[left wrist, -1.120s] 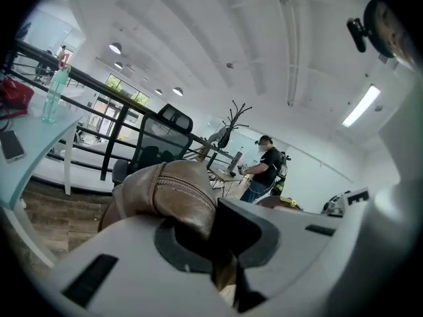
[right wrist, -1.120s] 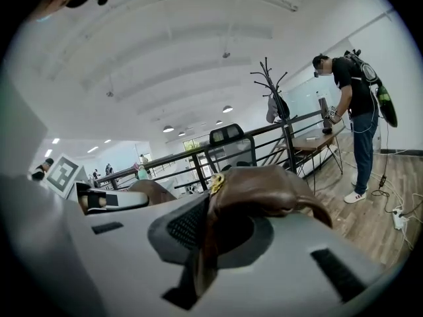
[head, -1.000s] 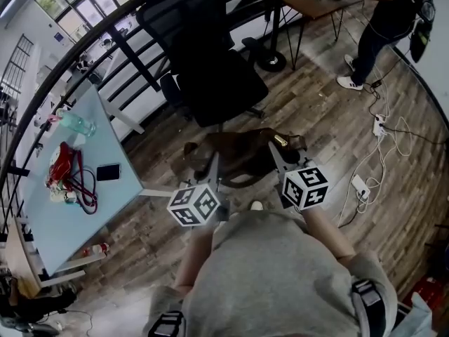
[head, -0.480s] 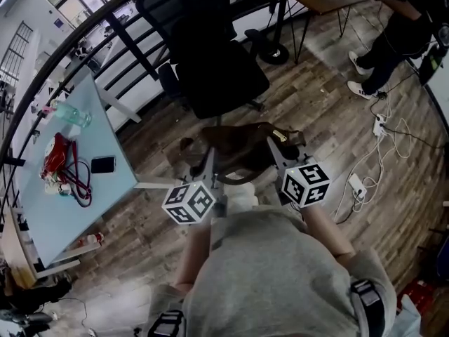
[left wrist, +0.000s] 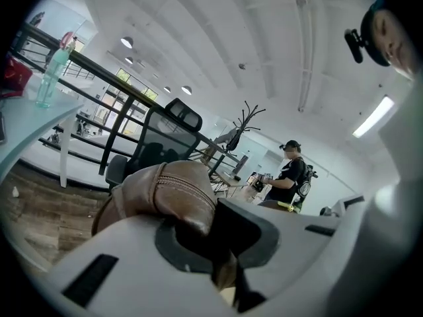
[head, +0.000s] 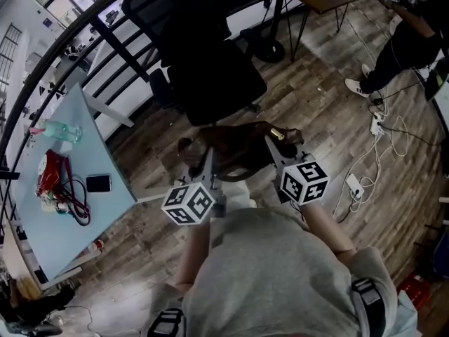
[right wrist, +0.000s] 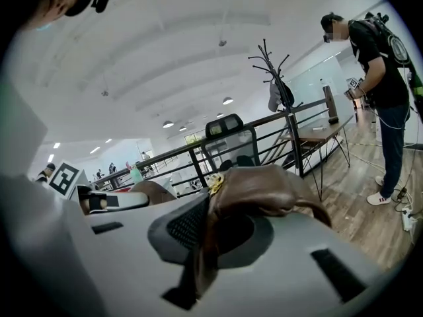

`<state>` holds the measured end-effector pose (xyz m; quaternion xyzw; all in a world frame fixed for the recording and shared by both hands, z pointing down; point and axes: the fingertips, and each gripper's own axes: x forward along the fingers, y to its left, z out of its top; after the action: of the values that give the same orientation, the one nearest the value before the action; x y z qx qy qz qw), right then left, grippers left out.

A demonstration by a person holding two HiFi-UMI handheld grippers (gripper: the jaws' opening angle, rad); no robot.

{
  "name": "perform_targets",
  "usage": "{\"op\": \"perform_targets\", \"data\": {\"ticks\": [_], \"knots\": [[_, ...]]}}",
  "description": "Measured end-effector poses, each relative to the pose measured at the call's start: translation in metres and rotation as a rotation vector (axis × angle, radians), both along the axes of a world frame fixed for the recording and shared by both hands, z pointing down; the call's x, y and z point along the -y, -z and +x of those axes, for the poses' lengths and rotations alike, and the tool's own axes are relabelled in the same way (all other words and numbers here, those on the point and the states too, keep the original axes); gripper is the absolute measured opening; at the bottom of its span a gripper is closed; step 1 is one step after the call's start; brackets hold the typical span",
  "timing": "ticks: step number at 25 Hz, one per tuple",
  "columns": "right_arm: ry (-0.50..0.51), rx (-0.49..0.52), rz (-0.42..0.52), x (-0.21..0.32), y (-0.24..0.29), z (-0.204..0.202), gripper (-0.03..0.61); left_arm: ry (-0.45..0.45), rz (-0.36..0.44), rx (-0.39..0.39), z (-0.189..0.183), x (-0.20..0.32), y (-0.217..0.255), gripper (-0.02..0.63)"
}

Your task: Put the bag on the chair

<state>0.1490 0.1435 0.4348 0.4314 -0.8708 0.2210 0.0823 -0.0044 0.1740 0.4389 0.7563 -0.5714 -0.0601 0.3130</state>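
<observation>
We have our left gripper (head: 209, 161) pinched shut on one end of the brown leather bag (head: 237, 149), which hangs above the wooden floor (head: 330, 111) near the black office chair (head: 210, 69), and our right gripper (head: 272, 144) pinched shut on its other end.

Head cam is sitting up on the wearer's head and looking steeply down over the chest, taking in the left gripper (head: 209, 163), right gripper (head: 273, 146) and wooden floor (head: 330, 111) from well above. Each gripper cam is riding right behind its own jaws and tilting upward, so the ceiling (left wrist: 218, 38) is filling most of both frames. All three are catching the bag (left wrist: 168, 190) super close, the black chair (head: 210, 69) and a standing person (right wrist: 377, 71).
</observation>
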Motion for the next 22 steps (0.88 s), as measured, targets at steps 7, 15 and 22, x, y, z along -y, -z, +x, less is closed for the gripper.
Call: {"op": "perform_targets", "data": {"ticks": [7,15,22], "knots": [[-0.012,-0.006,-0.010,0.067,-0.002,-0.019,0.023,-0.022,-0.005,0.017,-0.020,0.070,-0.001,0.023],[-0.033,-0.023,-0.008,0.144,0.000,-0.055,0.023,-0.050,-0.019,0.022,-0.055,0.150,-0.002,0.023],[-0.063,-0.029,-0.016,0.197,0.004,-0.083,0.023,-0.076,-0.025,0.028,-0.084,0.207,0.002,0.023]]}}
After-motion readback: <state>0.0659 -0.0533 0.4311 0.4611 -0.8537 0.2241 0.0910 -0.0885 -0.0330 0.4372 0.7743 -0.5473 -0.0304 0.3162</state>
